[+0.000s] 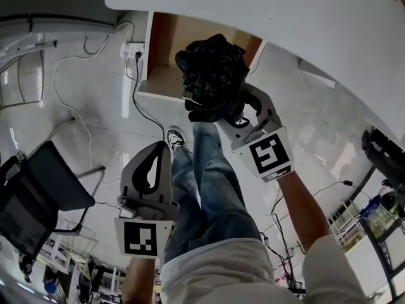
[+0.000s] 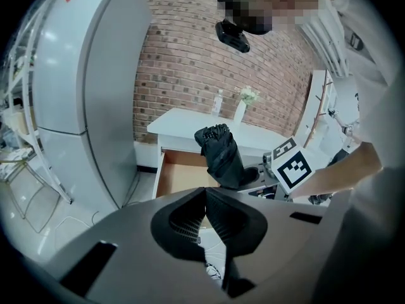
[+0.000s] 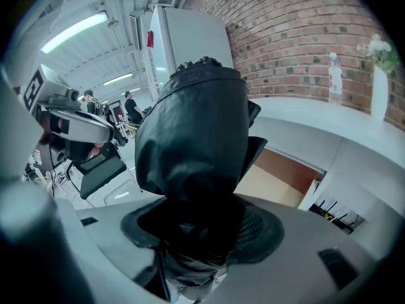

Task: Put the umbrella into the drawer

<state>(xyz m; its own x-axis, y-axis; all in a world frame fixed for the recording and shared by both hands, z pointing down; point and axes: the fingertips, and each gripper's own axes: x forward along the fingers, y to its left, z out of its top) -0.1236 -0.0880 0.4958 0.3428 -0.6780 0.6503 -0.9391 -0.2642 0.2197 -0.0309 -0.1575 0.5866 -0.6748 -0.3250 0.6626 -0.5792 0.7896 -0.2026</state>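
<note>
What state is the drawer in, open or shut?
Open. The drawer stands pulled out from under the white table, its wooden floor showing.

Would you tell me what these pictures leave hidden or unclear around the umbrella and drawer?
Drawer floor: head view, mostly covered by the umbrella and the tabletop.
Fingertips of the right gripper: right gripper view, buried under the umbrella.
Bottle label: left gripper view, too small to read.
</note>
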